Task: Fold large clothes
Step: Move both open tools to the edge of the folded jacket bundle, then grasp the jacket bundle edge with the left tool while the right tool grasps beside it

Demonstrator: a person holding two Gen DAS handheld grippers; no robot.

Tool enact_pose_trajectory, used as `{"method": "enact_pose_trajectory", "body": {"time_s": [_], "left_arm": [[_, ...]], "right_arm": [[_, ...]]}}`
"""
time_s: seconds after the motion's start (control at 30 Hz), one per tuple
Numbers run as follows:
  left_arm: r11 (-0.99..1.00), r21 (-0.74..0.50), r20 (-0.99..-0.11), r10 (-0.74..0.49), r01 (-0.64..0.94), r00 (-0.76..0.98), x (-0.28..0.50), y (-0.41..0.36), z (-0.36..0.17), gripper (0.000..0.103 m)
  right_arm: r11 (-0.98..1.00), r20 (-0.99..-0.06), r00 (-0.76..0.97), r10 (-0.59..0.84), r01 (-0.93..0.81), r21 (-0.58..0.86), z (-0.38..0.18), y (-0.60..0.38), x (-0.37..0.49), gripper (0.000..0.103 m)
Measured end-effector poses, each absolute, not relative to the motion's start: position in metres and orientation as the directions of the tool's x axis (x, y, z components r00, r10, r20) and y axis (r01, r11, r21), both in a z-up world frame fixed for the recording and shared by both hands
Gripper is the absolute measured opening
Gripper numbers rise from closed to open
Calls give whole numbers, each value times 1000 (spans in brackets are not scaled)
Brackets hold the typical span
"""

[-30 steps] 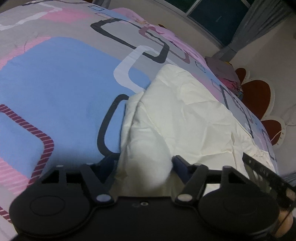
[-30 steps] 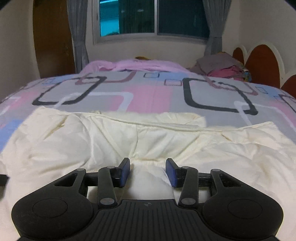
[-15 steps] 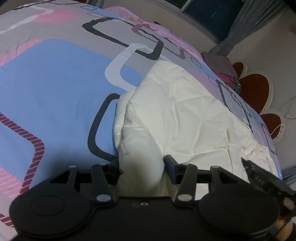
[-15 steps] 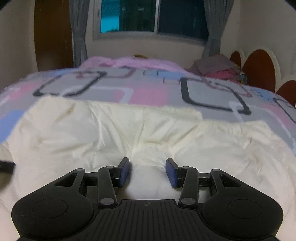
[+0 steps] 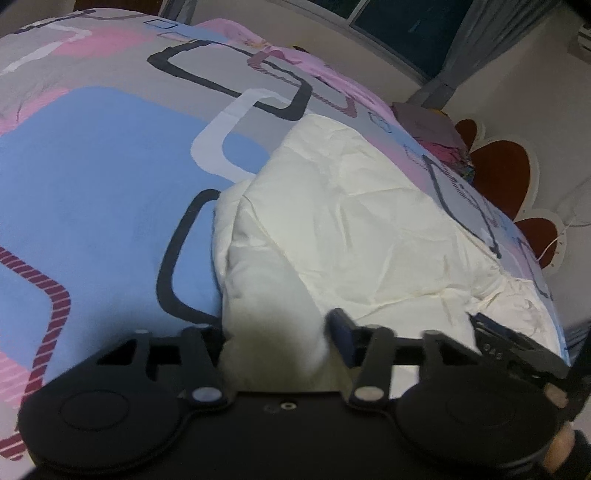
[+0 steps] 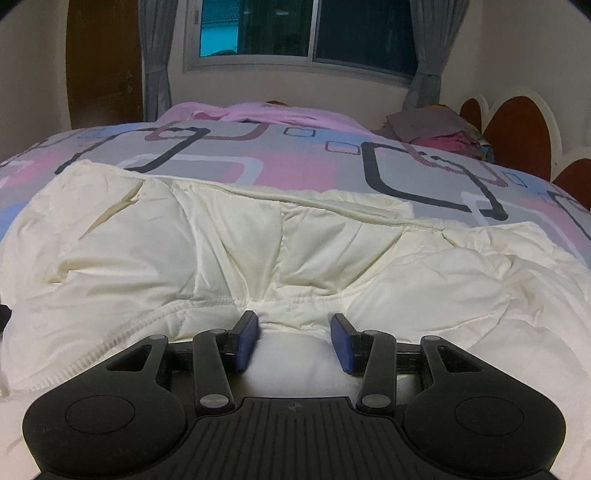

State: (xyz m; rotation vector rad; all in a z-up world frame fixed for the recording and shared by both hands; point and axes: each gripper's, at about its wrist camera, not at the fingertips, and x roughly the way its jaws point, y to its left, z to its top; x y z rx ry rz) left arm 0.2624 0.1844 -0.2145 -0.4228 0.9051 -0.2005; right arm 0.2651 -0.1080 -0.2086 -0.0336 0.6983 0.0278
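Observation:
A large cream quilted garment (image 5: 354, 206) lies spread on the bed; it also fills the right wrist view (image 6: 258, 251). My left gripper (image 5: 275, 332) has a thick bunch of the cream fabric at the garment's left edge between its fingers, which press on it; the left finger is partly hidden by cloth. My right gripper (image 6: 293, 339) holds a fold of the garment's near hem between its blue pads (image 6: 246, 339), jaws apart around the bulk. The right gripper's tip shows in the left wrist view (image 5: 495, 332).
The bed cover (image 5: 92, 166) has blue, pink and grey rectangles. A pile of grey and pink clothes (image 6: 439, 129) lies at the far right near the red headboard (image 6: 517, 136). A window (image 6: 306, 33) and curtains stand behind the bed.
Both grippers have kept their hold on the garment. The near hem has lifted and bunched up towards the right gripper, and the left view has shifted slightly with the cloth.

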Motion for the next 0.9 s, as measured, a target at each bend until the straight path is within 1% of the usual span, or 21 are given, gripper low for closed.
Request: {"method": "enact_pose_trajectory", "body": {"time_s": [0.03,0.13,0.2,0.3,0.43,0.57,0.67,0.73,0.83,0.9], "left_arm": [[896,-443,-713,-348,-7,608,262,184,-213,33],[893,-450,-701,-349,-7,622,259,179,-204,19],[888,-460,-688,-350,-10,636,257,177,-194,16],[880,-475,-656,-362,11,662,249,169,-173,15],[884,-459,-605,-380,83,699,242,141,-135,15],[885,-433,-554,-410,169,725,236,94,-98,15],[874,-422,-531,-453,240,716,235,50,-74,15],[877,-393,-531,-461,275,711,233,18,-65,15],[875,-339,-534,-481,344,696,228,-30,-65,14],[873,-307,-547,-487,378,681,225,-61,-73,14]], "right_arm": [[999,-640,768,13,-37,-24,-210,-108,265,43],[999,-633,774,20,-39,-16,-214,-110,265,43],[999,-632,775,34,-44,0,-215,-113,265,43],[998,-629,775,60,-53,30,-216,-119,266,43],[994,-627,771,110,-73,85,-215,-130,268,43],[979,-665,719,201,-123,163,-204,-146,279,44],[935,-668,667,330,-134,327,-188,-177,287,44],[901,-629,676,385,-130,413,-171,-210,280,44],[900,-593,711,376,-128,417,-152,-258,262,44],[902,-588,731,345,-86,422,-144,-294,251,44]]}}
